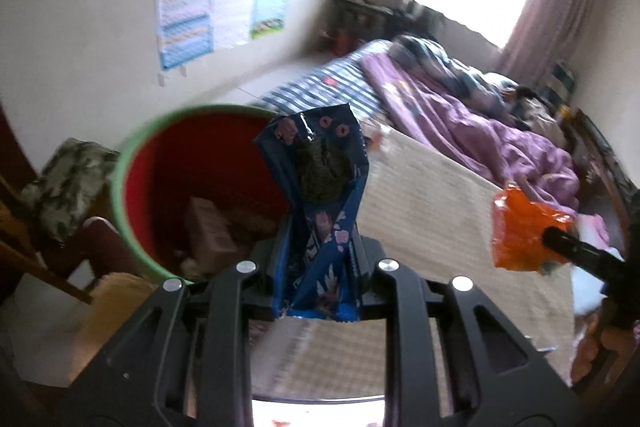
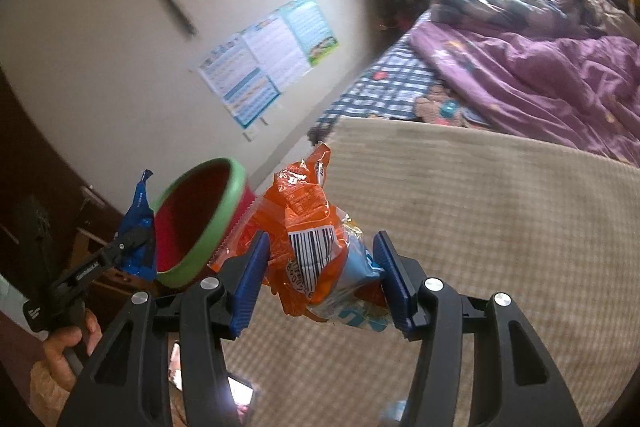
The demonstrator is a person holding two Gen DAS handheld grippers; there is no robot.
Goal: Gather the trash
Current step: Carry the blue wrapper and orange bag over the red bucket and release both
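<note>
- The blue snack bag (image 1: 320, 211) was crinkled glossy foil, silvery-dark on its inside.
- The orange wrapper (image 2: 308, 239) was shiny, creased plastic film.
- The bin (image 1: 160, 163) beside the bed looked like smooth plastic, green at the rim, red within.
- The beige mat (image 2: 480, 227) on the bed was matt, coarse woven cloth.
- The purple quilt (image 2: 540, 75) beyond the mat was soft, rumpled fabric.
- The gripper frames were matt black plastic with bright metal bolts; the right gripper's pads (image 2: 250, 279) were ribbed blue.

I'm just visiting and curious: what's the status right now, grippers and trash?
Left gripper shut on blue wrapper. Right gripper shut on orange wrapper. Red bin close ahead, already holding trash. Nothing in the way.
</note>
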